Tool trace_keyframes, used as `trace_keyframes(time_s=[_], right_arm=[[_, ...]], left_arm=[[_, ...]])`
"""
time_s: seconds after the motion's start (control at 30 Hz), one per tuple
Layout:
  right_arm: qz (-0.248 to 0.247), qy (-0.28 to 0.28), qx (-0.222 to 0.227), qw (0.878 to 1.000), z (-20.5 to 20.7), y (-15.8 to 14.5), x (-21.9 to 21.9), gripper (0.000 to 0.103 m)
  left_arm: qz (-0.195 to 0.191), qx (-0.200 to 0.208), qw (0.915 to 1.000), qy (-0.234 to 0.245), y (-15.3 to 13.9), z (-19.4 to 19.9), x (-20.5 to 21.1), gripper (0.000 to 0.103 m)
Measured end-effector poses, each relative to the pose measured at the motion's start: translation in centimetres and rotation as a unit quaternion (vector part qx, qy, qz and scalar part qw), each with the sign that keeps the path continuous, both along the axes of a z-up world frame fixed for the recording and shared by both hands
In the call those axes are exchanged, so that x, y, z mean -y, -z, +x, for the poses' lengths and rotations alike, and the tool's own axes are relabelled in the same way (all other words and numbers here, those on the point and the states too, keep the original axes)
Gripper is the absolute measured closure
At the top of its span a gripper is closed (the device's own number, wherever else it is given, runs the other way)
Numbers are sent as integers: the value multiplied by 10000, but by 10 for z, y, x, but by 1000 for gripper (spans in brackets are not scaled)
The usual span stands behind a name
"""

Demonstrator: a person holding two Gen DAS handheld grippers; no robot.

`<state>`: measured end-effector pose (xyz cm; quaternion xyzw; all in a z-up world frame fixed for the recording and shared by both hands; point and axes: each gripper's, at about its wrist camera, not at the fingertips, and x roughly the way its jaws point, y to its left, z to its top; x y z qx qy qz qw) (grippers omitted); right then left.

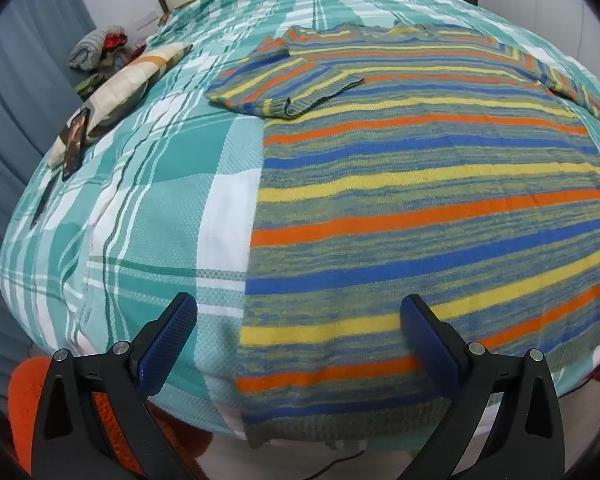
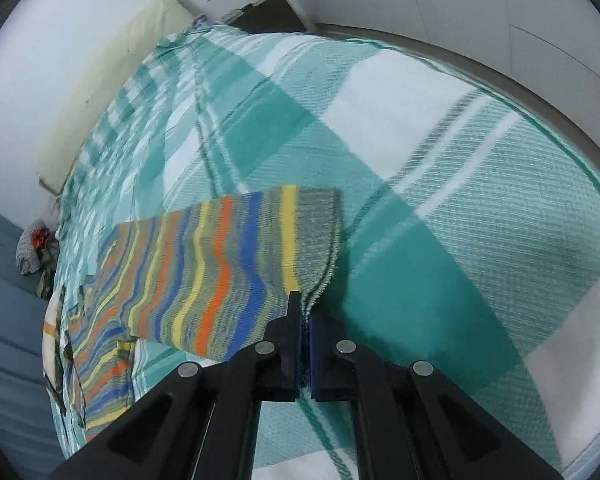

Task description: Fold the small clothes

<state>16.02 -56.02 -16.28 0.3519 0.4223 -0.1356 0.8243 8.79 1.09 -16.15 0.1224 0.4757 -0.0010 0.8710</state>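
Observation:
A striped knit sweater in blue, yellow, orange and grey-green lies flat on the bed. Its left sleeve is folded across the chest. My left gripper is open and empty, hovering over the sweater's near left hem corner. My right gripper is shut on the cuff of the sweater's right sleeve and holds it lifted above the bed. The rest of the sweater trails down to the left in the right wrist view.
A teal and white plaid bedspread covers the bed. A patterned pillow and a dark phone-like object lie at the left edge. A cream headboard cushion lies along the wall. Something orange sits below the near bed edge.

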Motion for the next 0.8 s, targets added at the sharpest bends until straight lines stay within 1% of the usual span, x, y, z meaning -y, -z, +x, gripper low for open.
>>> trace_keyframes(time_s=[0.03, 0.07, 0.1, 0.13, 0.17, 0.23, 0.3, 0.33, 0.37, 0.4, 0.43, 0.53, 0.63, 0.73, 0.77, 0.8], right_arm=[[134, -169, 115, 9997, 2, 0, 0, 99], [256, -239, 182, 9992, 3, 0, 3, 92], [401, -224, 275, 9986, 3, -1, 8, 74], [546, -189, 383, 9976, 2, 0, 12, 66], [760, -88, 524, 9957, 3, 3, 20, 60], [1200, 106, 575, 9911, 8, 13, 34, 62], [1423, 312, 492, 9881, 12, 23, 40, 101], [1227, 444, 418, 9906, 14, 23, 41, 101], [927, 431, 412, 9939, 14, 17, 40, 101], [347, 393, 304, 9982, 15, 8, 36, 102], [-10, 353, 181, 9992, 15, 3, 33, 102], [-656, 180, -126, 9976, 20, 0, 21, 102], [-1065, 111, -325, 9937, 26, -2, 14, 102], [-1147, 118, -335, 9928, 23, -3, 14, 103], [-1176, 125, -318, 9925, 21, -4, 14, 102], [-1159, 115, -279, 9928, 18, -5, 16, 97]], left_arm=[[-21, -4, 10000, -25, 0, 1, -1, 1], [-44, -17, 10000, -52, 1, 1, -2, 1], [-67, -42, 9999, -77, 1, 3, -3, 1], [-85, -64, 9999, -99, 2, 3, -4, 1], [-109, -93, 9998, -122, 3, 4, -5, 1], [-160, -161, 9996, -168, 6, 6, -6, 1], [-170, -201, 9995, -196, 8, 7, -6, 1], [-162, -201, 9995, -206, 8, 7, -6, 1], [-146, -186, 9995, -222, 7, 6, -7, 1], [-136, -171, 9995, -234, 6, 5, -8, 1], [-132, -166, 9995, -242, 6, 5, -8, 1], [-130, -216, 9993, -261, 9, 6, -10, 1], [-119, -226, 9993, -258, 10, 6, -10, 1], [-96, -178, 9995, -237, 7, 6, -10, 1], [-97, -154, 9996, -227, 6, 5, -10, 1], [-101, -140, 9996, -217, 6, 4, -10, 1]])
